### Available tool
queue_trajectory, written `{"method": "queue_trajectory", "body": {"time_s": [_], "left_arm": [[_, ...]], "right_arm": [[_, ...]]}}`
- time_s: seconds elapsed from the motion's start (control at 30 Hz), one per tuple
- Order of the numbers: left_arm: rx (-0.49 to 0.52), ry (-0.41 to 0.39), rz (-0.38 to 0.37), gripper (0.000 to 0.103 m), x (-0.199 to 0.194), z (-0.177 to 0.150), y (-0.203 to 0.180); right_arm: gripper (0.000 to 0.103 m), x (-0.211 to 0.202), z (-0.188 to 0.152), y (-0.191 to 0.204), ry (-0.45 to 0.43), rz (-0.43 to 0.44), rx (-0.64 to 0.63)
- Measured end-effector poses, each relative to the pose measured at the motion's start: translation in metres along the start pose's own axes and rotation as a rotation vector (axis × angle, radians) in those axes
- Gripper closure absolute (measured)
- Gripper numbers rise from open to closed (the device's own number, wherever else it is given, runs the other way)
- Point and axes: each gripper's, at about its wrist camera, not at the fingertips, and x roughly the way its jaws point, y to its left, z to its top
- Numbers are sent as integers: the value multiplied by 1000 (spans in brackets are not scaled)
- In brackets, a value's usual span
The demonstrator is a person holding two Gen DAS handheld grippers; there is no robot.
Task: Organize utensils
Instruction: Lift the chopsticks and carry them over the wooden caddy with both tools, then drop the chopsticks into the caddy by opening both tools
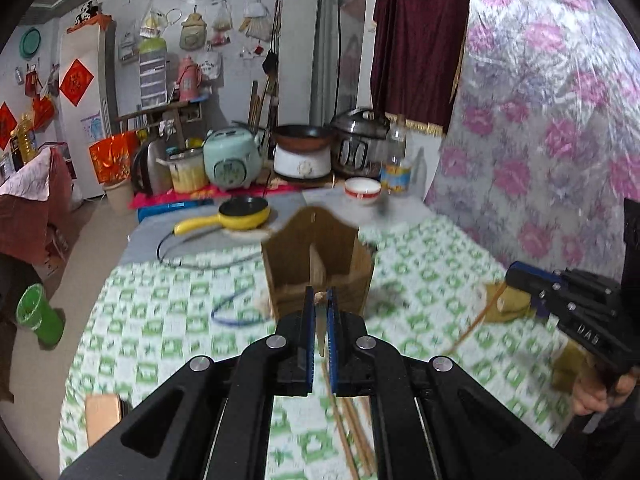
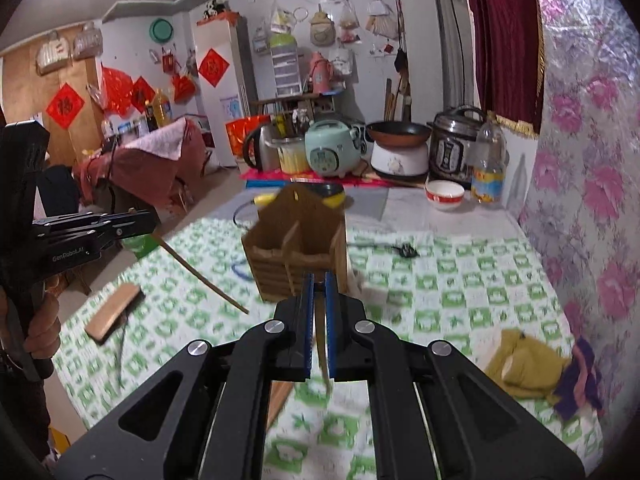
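Observation:
A wooden utensil holder [image 1: 316, 260] with two compartments stands on the green-checked tablecloth; it also shows in the right wrist view [image 2: 296, 248]. My left gripper [image 1: 320, 300] is shut on a wooden chopstick [image 1: 320, 332], just in front of the holder; the right wrist view shows this chopstick [image 2: 200, 276] slanting down from it. My right gripper [image 2: 319, 284] is shut on another wooden chopstick [image 2: 322, 352], close to the holder's front. In the left wrist view the right gripper [image 1: 516, 276] holds its stick [image 1: 472, 324] at the right. More chopsticks [image 1: 352, 420] lie on the cloth below.
A wooden block [image 2: 114, 312] lies on the cloth at left. A yellow cloth [image 2: 524, 360] lies at right. A yellow pan [image 1: 240, 216], a bowl [image 1: 362, 190], a bottle [image 1: 396, 164] and cookers [image 1: 232, 158] stand at the far end. A floral wall [image 1: 540, 120] borders the right side.

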Motion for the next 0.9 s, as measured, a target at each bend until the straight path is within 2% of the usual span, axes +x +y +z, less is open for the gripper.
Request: {"method": "queue_trajectory", "body": {"time_s": [0.2, 0.37, 0.57, 0.73, 0.77, 0.8, 0.83, 0.87, 0.9], "left_arm": [[-28, -58, 6, 97, -2, 56, 8], [-62, -65, 18, 97, 21, 83, 18], [-64, -43, 72, 97, 64, 76, 28], [-93, 31, 55, 97, 102, 60, 42], [-98, 38, 60, 93, 106, 58, 45], [-107, 42, 77, 71, 108, 56, 47], [-117, 39, 95, 54, 106, 54, 50], [-131, 27, 113, 26, 103, 53, 53], [-150, -4, 137, 17, 95, 52, 56]], "right_arm": [[96, -3, 70, 9, -132, 27, 5], [96, 10, 115, 16, -234, 40, 33], [96, 65, 123, 25, -269, -17, 13], [96, 113, 110, 12, -187, 0, 42], [93, 120, 106, 9, -164, 5, 40], [92, 123, 102, 5, -145, 6, 47], [83, 124, 98, 1, -136, 1, 57], [71, 122, 96, -3, -126, 3, 68], [68, 117, 94, -6, -125, 10, 73]]}}
